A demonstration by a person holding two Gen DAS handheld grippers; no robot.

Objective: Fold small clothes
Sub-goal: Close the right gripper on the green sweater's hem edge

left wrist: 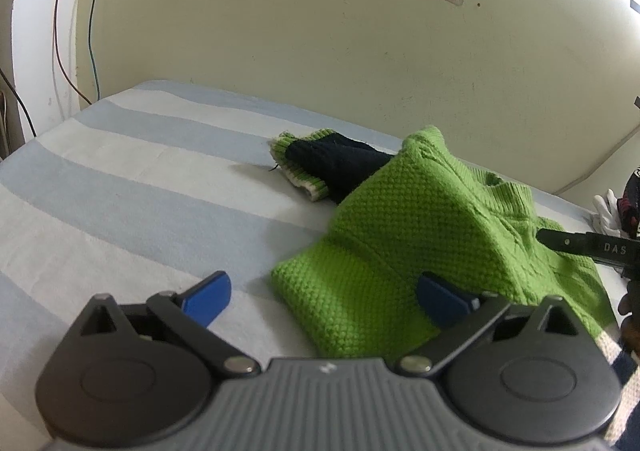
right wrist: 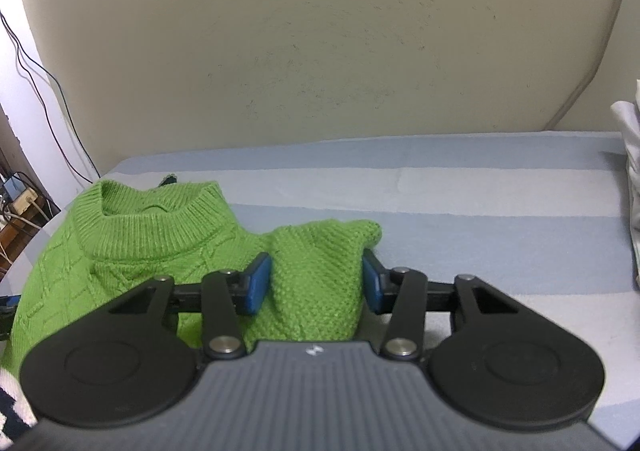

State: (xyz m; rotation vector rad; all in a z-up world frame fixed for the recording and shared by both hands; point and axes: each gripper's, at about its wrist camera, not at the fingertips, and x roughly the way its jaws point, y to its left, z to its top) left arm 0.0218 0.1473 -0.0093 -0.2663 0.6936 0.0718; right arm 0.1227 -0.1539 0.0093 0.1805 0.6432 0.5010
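The sweater (left wrist: 420, 227) is being carried by the bed (left wrist: 120, 187), toward its right side in the left wrist view, with the wall (left wrist: 320, 51) being met behind the bed's far edge. One sleeve (left wrist: 328, 167) is being laid out behind and to the left of the body. The left claw (left wrist: 324, 301) is being held wide at the sweater's near left corner, one finger over the bare bed, the other over the knit. The right claw (right wrist: 316, 283) is being positioned around a bunched fold (right wrist: 320, 271) at the sweater's right side, with the collar (right wrist: 156, 223) lying left of it. Cables (left wrist: 76, 31) are being hung down the wall at the far left.
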